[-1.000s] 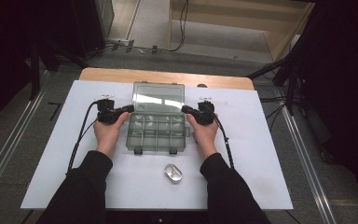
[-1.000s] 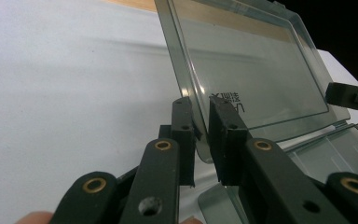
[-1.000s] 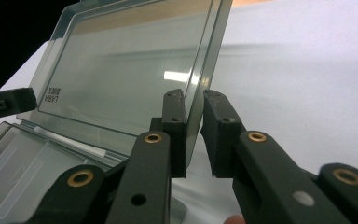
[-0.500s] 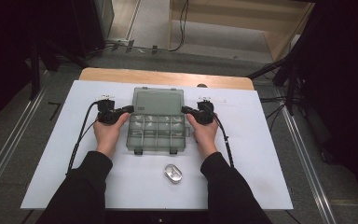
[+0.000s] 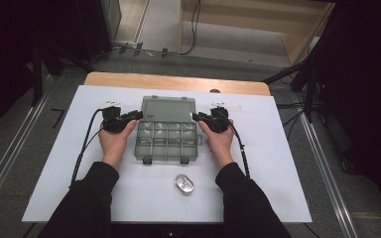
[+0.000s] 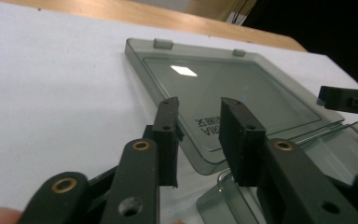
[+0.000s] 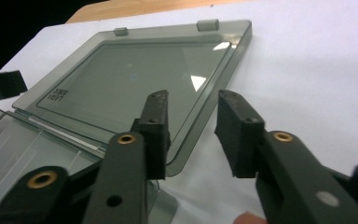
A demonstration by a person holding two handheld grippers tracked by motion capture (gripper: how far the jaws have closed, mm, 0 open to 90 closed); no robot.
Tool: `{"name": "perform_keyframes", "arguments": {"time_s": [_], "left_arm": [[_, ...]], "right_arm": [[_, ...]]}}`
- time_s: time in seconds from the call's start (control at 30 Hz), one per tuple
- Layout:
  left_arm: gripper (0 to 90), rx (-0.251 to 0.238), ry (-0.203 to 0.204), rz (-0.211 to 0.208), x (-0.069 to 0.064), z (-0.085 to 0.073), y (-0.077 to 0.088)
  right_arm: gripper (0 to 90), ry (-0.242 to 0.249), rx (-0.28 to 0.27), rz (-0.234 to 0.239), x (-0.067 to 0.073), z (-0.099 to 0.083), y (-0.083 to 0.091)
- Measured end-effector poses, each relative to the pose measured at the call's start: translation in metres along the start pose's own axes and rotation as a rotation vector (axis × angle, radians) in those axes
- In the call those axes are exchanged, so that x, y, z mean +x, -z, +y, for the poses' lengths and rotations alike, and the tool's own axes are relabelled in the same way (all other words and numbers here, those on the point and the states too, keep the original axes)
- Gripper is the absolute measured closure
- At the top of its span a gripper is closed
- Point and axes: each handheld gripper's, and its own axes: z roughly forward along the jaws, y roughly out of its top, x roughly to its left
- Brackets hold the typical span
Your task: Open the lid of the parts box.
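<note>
box: I'm looking at the smoky grey clear plastic compartment box (image 5: 167,134) sitting mid-counter (image 5: 54,163), lid lying flat open | left hand-held gripper (image 5: 138,115): just been opening, released at lid corner | right hand-held gripper (image 5: 196,117): same, opening, gripping nothing | small silver tin (image 5: 184,184) lying nearer me
</note>
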Motion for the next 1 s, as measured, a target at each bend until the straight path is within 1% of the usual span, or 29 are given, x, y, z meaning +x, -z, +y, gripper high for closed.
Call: {"name": "perform_keyframes", "arguments": {"time_s": [0.07, 0.1, 0.17, 0.23, 0.27, 0.3, 0.33, 0.4, 0.47, 0.53, 0.57, 0.6, 0.63, 0.7, 0.8, 0.83, 0.9, 0.93, 1.0], "left_arm": [[62.5, -0.01, -0.011, -0.005, 0.0, 0.0, 0.003], [59.9, -0.015, -0.016, -0.012, -0.001, 0.0, 0.003], [55.2, -0.013, -0.029, -0.015, -0.002, 0.0, 0.005], [49.0, -0.009, -0.043, -0.01, -0.003, 0.001, 0.006], [46.9, -0.01, -0.04, -0.018, -0.004, 0.001, 0.008], [45.1, -0.014, -0.037, -0.028, -0.005, 0.002, 0.009], [43.1, -0.017, -0.043, -0.029, -0.007, 0.003, 0.011], [38.9, -0.021, -0.061, -0.042, -0.011, 0.004, 0.015], [35.3, -0.024, -0.079, -0.045, -0.015, 0.006, 0.019], [31.1, -0.033, -0.094, -0.053, -0.017, 0.007, 0.024], [30.9, -0.038, -0.099, -0.059, -0.018, 0.006, 0.026], [30.8, -0.044, -0.106, -0.064, -0.018, 0.006, 0.029], [30.8, -0.05, -0.111, -0.071, -0.019, 0.005, 0.031], [30.4, -0.058, -0.12, -0.067, -0.02, 0.004, 0.035], [26.5, -0.048, -0.134, -0.077, -0.021, 0.001, 0.039], [23.2, -0.044, -0.138, -0.076, -0.021, -0.001, 0.041], [23.0, -0.049, -0.14, -0.081, -0.022, -0.003, 0.044], [23.0, -0.053, -0.149, -0.08, -0.022, -0.004, 0.046], [19.5, -0.055, -0.153, -0.087, -0.022, -0.006, 0.049]], "right_arm": [[57.9, 0.039, -0.021, 0.007, 0.001, 0.001, 0.003], [57.7, 0.058, -0.025, -0.005, 0.002, 0.002, 0.005], [57.2, 0.109, -0.047, 0.002, 0.003, 0.002, 0.007], [54.4, 0.162, -0.064, -0.008, 0.005, 0.002, 0.01], [52.1, 0.173, -0.066, -0.008, 0.006, 0.003, 0.012], [50.9, 0.177, -0.074, -0.008, 0.007, 0.002, 0.015], [49.8, 0.176, -0.08, -0.002, 0.007, 0.002, 0.017], [46.2, 0.177, -0.082, 0.021, 0.008, 0.002, 0.023], [42.3, 0.195, -0.087, 0.03, 0.01, 0.001, 0.029], [36.3, 0.187, -0.081, 0.042, 0.014, 0.0, 0.033], [33.4, 0.188, -0.078, 0.05, 0.015, -0.001, 0.035], [31.0, 0.196, -0.077, 0.064, 0.016, -0.001, 0.038], [29.2, 0.206, -0.077, 0.062, 0.018, -0.002, 0.04], [25.0, 0.233, -0.082, 0.06, 0.021, -0.004, 0.044], [16.7, 0.261, -0.082, 0.073, 0.025, -0.006, 0.049], [14.4, 0.264, -0.082, 0.08, 0.025, -0.007, 0.05], [12.6, 0.273, -0.085, 0.097, 0.027, -0.008, 0.054], [10.6, 0.274, -0.085, 0.1, 0.027, -0.009, 0.055], [9.7, 0.29, -0.085, 0.097, 0.029, -0.01, 0.059]]}}
